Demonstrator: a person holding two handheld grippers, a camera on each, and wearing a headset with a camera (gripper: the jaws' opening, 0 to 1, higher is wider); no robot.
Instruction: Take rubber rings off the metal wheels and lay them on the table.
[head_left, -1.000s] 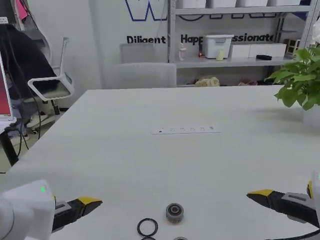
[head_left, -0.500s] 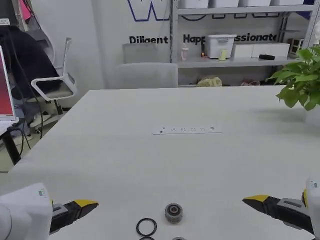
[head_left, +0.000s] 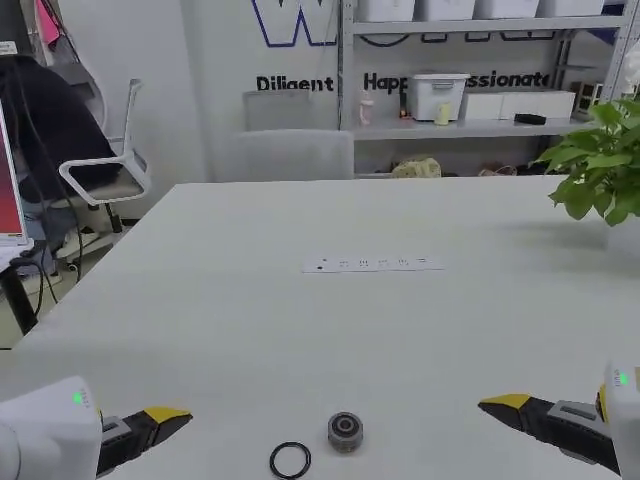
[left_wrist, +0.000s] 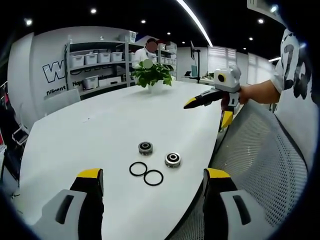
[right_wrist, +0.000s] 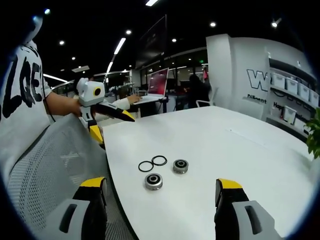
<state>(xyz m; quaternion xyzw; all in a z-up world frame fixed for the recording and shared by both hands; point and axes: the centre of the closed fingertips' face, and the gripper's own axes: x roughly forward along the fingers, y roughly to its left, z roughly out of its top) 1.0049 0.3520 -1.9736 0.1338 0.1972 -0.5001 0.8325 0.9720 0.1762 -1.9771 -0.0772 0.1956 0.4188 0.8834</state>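
Hovering off the near edge of the smooth, pale table (head_left: 300, 330), the left tool (head_left: 165, 418) is released and empty, its jaws spread wide. Two thin black rubber rings (left_wrist: 138, 169) lie flat and touching, just beside two squat, shiny metal wheels (left_wrist: 173, 159). The right tool (head_left: 505, 405) is likewise spread, grasping nothing. This looks like a pause between picks. I cannot tell whether either wheel carries another ring, so the next move calls for a closer check first.

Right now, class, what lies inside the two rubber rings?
Bare white table shows through both rubber rings; nothing sits in them. The metal wheels stand beside them. No part is hidden.
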